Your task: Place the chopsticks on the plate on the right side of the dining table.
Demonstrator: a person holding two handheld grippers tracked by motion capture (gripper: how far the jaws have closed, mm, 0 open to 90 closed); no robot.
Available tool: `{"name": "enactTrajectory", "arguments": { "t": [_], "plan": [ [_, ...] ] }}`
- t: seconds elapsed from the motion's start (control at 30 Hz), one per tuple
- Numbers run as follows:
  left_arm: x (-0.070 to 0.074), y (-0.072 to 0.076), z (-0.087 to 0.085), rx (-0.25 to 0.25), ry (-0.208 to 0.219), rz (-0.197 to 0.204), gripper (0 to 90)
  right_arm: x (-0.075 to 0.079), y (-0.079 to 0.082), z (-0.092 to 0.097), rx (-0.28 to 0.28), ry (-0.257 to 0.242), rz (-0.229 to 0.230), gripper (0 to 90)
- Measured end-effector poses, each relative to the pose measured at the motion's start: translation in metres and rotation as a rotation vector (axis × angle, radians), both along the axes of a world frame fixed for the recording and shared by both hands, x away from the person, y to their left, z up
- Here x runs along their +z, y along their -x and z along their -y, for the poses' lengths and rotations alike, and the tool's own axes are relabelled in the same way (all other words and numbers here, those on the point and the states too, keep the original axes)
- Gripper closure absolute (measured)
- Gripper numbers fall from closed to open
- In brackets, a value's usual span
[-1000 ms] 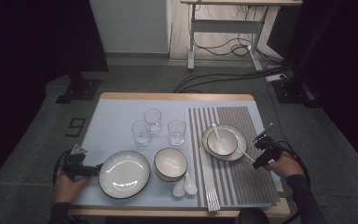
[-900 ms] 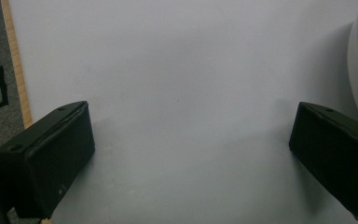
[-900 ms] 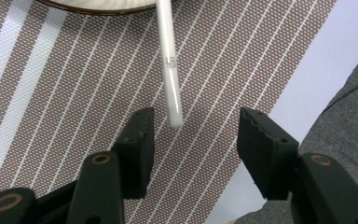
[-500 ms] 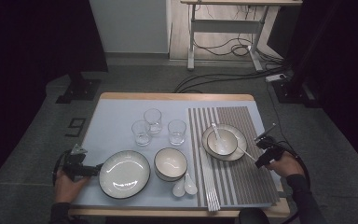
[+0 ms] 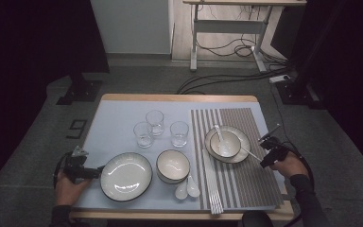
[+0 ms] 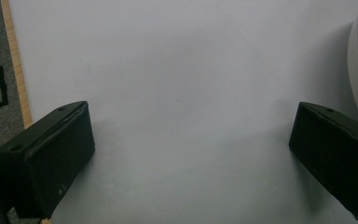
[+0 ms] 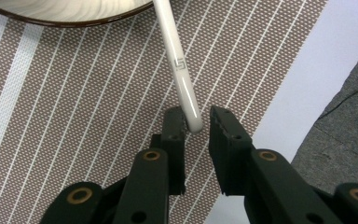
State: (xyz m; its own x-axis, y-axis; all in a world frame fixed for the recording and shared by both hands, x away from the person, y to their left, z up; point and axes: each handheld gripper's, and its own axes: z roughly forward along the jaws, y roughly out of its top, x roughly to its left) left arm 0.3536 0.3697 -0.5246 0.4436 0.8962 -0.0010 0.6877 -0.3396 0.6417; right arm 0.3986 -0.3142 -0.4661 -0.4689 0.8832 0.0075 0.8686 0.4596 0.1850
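A thin white stick leans off the rim of a plate on the striped mat; a bowl with a spoon stands on that plate. My right gripper has just been closing its jaws around the stick's free end. The left fingertip touches it, and a narrow gap remains on the other side. In the high view the right gripper sits at the mat's right edge. My left gripper rests open and empty on the pale table, just left of a large plate.
Three glasses stand at mid-table. A second bowl and two white spoons lie near the front. The table's right edge is close beside my right gripper, with grey floor beyond it.
The right gripper's jaws have narrowed around the white stick's end, and that hand has edged slightly. The left hand and the dishes have stayed put.
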Motion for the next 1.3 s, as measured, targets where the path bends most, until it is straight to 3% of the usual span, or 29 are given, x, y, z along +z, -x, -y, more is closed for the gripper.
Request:
{"name": "enactTrajectory", "arguments": {
  "t": [0.7,1.03,1.3],
  "plan": [
    [0.0,0.0,0.0,0.0,0.0,0.001,0.0,0.0,-0.015,0.005,-0.015,0.016,0.012,78.9],
    [0.0,0.0,0.0,0.0,0.0,-0.001,0.0,-0.001,-0.021,0.011,-0.037,0.021,0.024,70.2],
    [0.0,0.0,0.0,0.0,0.001,0.0,0.0,0.0,-0.026,0.014,-0.043,0.027,0.029,68.0]
  ]
}}
